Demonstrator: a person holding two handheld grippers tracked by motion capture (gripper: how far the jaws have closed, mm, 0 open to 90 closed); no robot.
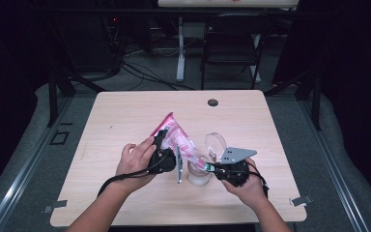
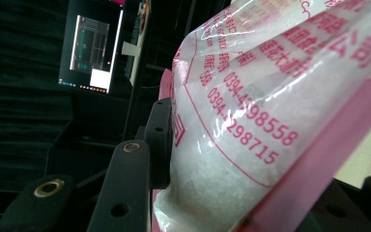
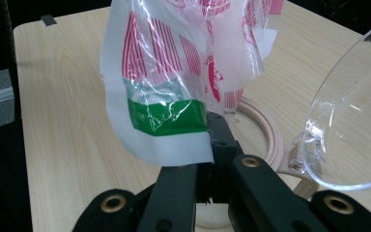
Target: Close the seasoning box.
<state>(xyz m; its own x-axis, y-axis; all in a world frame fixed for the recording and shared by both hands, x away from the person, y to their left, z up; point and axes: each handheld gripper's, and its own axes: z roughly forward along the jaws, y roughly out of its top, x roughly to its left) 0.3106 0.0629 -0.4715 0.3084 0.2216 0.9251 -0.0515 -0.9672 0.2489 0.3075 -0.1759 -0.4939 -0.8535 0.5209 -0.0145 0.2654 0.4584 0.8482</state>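
Note:
A pink-and-white plastic bag (image 1: 175, 137) of white granules hangs tilted over the table (image 1: 121, 116). My left gripper (image 1: 160, 140) is shut on its upper part; in the left gripper view the bag (image 2: 261, 116) bulges between the jaws of the left gripper (image 2: 232, 193). My right gripper (image 1: 208, 167) is shut on the bag's lower corner, a green-and-white printed edge (image 3: 166, 118) pinched at the tips of the right gripper (image 3: 211, 142). Just beneath that corner stands a small jar (image 1: 199, 176), its wide rim (image 3: 269, 133) uncovered and its clear hinged lid (image 3: 352, 121) swung back.
The jar's lid (image 1: 215, 141) rises beside my right gripper. A dark cable hole (image 1: 213, 102) sits near the table's far edge. Beyond the table stand a black chair (image 1: 232, 43) and a white table leg (image 1: 180, 48).

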